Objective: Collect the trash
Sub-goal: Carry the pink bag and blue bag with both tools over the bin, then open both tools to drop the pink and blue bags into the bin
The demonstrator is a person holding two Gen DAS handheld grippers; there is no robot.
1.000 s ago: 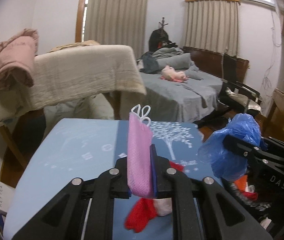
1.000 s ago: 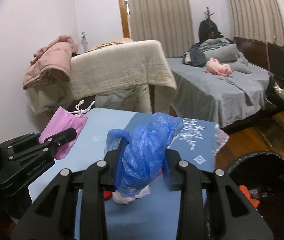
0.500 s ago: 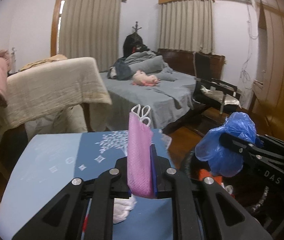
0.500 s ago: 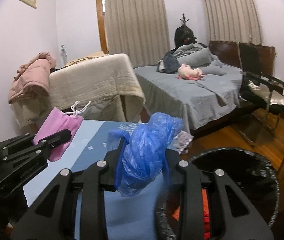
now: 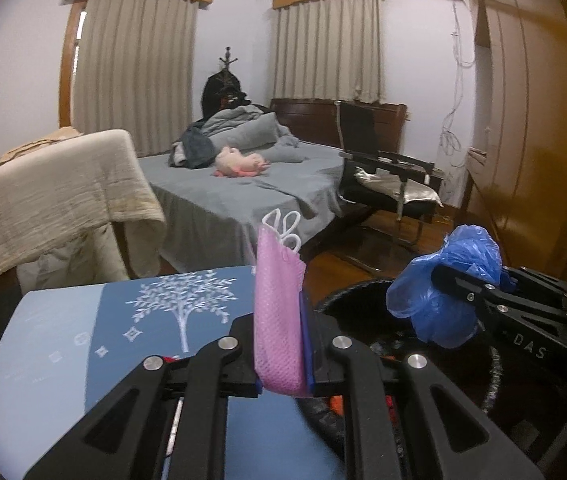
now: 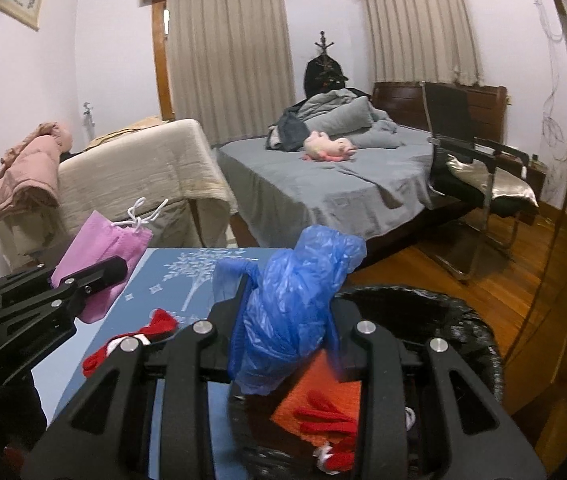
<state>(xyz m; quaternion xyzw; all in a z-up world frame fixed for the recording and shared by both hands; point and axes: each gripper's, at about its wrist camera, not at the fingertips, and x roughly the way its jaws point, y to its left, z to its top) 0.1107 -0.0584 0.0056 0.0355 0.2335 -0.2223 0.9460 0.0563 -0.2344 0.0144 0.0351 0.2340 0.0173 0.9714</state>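
My left gripper point(image 5: 283, 364) is shut on a pink mesh pouch point(image 5: 277, 312) with a white drawstring, held upright near the right edge of the blue table point(image 5: 83, 344). The pouch point(image 6: 99, 252) also shows in the right wrist view. My right gripper point(image 6: 287, 332) is shut on a crumpled blue plastic bag point(image 6: 291, 308), held over the black-lined trash bin point(image 6: 463, 332). The bag point(image 5: 447, 288) and the bin point(image 5: 347, 300) also show in the left wrist view. Orange and red scraps point(image 6: 323, 404) lie inside the bin.
A red and white scrap point(image 6: 131, 340) lies on the blue table. Behind are a bed point(image 6: 323, 188) with grey covers, a chair draped with a beige blanket point(image 6: 135, 172), a black chair point(image 6: 475, 168) and a wooden wardrobe point(image 5: 531, 120).
Both grippers have swung right from over the table toward the bin. The blue bag now hangs over the bin opening. The pink pouch has reached the table's right edge.
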